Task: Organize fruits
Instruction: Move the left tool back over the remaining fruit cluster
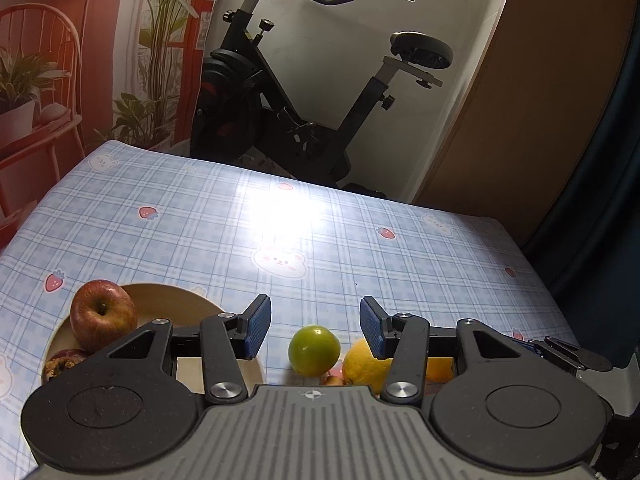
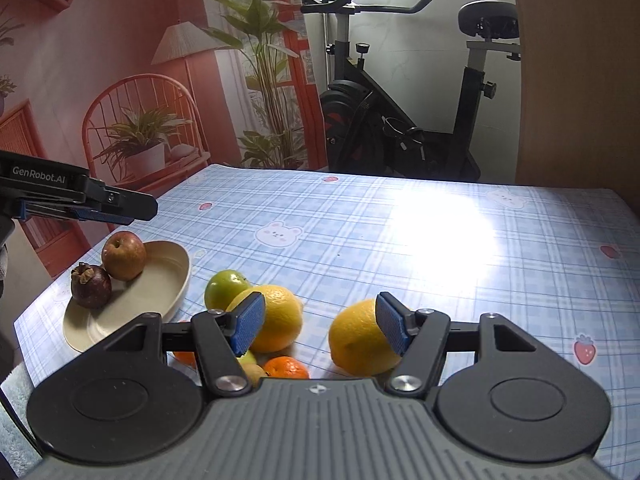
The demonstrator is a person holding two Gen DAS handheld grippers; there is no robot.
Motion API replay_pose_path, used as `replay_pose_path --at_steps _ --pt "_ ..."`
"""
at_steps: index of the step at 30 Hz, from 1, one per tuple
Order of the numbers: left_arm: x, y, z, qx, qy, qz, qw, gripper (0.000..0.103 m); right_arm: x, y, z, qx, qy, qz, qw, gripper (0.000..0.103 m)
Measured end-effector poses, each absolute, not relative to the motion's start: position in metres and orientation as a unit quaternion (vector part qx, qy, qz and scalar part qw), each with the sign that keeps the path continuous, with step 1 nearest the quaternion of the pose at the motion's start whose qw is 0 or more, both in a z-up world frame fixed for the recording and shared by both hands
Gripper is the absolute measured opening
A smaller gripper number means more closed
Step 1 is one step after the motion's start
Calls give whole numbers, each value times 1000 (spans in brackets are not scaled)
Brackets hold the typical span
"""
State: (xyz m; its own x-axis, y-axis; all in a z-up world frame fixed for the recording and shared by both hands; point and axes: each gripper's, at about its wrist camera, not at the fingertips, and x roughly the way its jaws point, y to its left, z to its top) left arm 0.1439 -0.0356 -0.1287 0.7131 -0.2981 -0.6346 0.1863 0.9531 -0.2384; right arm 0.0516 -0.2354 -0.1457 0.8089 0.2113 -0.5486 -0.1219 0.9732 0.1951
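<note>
A cream oval plate [image 2: 152, 300] at the table's left holds a red apple [image 2: 124, 255] and a dark mangosteen [image 2: 91, 285]. Beside it on the cloth lie a green fruit [image 2: 222, 288], two lemons [image 2: 280, 318] [image 2: 360, 344], and small oranges [image 2: 286, 368]. My right gripper [image 2: 320, 326] is open and empty, low over the fruit pile, between the two lemons. My left gripper [image 1: 315, 326] is open and empty above the green fruit [image 1: 315, 350], with the plate [image 1: 180, 304] and apple [image 1: 103, 316] to its left. It also shows from the side in the right wrist view [image 2: 100, 204].
The table wears a blue plaid cloth [image 2: 400, 232] with bear and strawberry prints. An exercise bike [image 2: 400, 120] stands behind the far edge. A brown panel [image 2: 576, 80] is at the right, a printed backdrop [image 2: 120, 80] at the left.
</note>
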Motion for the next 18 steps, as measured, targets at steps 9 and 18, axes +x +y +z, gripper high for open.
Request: replay_pose_path --at_steps 9,18 --pt "129 -54 -141 -69 365 -140 918 51 35 -236 -150 42 303 106 946 65" --pt "119 -47 -145 -64 372 -123 918 50 33 -217 -156 42 313 153 936 52"
